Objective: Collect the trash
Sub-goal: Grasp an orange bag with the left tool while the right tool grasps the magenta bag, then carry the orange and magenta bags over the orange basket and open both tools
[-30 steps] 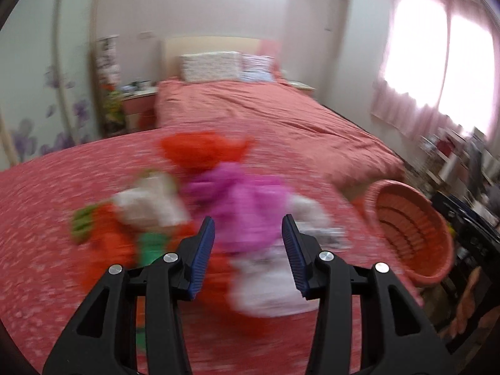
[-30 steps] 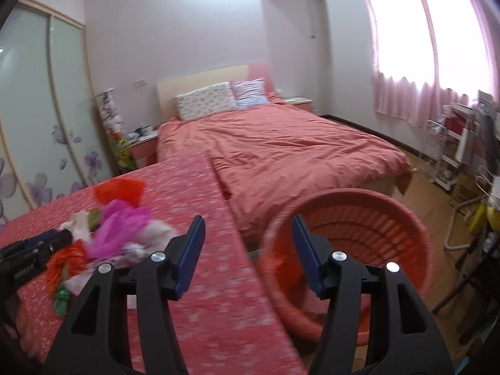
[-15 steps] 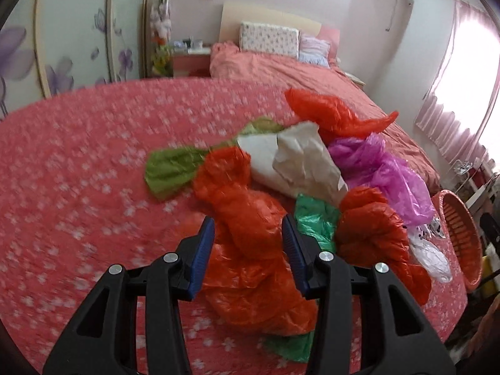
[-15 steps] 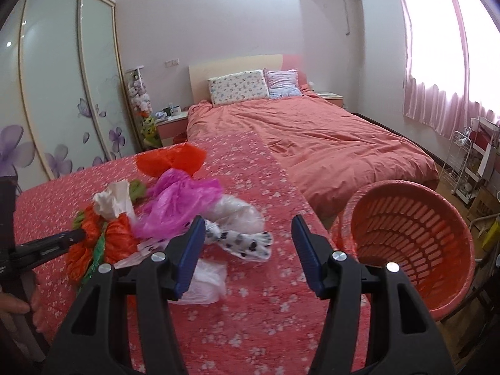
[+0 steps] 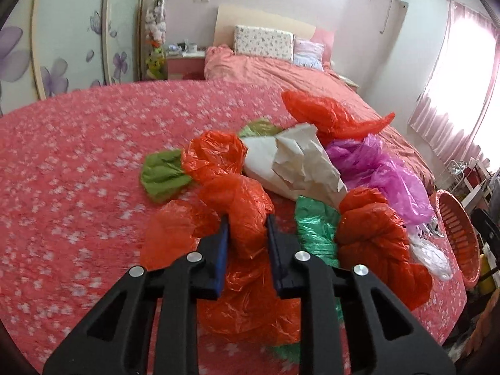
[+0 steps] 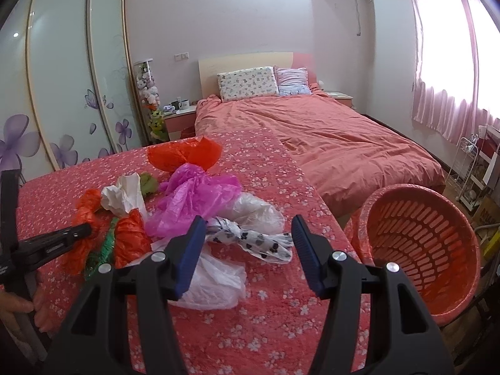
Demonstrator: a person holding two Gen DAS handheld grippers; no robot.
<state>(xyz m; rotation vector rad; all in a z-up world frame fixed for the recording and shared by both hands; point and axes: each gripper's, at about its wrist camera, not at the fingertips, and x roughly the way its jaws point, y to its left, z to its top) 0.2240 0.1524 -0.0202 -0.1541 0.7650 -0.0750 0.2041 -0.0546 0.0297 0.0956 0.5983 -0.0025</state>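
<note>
The left gripper (image 5: pixel 247 234) has its jaws closed on an orange plastic bag (image 5: pixel 240 218) on the worktop (image 5: pixel 78 162). The right gripper (image 6: pixel 248 243) hangs with jaws wide apart, holding nothing, beside the orange basket (image 6: pixel 422 250)

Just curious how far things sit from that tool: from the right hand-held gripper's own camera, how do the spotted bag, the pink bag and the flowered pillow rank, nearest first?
1. Spotted bag, just ahead between the open right hand-held gripper's fingers.
2. Pink bag, farther back, slightly left.
3. Flowered pillow, far off at the bed's head.

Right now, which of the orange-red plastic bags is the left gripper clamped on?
The left gripper pinches the nearest orange-red bag, the crumpled one beside the green bag. The other orange-red bags lie untouched: one farther right, one at the pile's far end.
</note>
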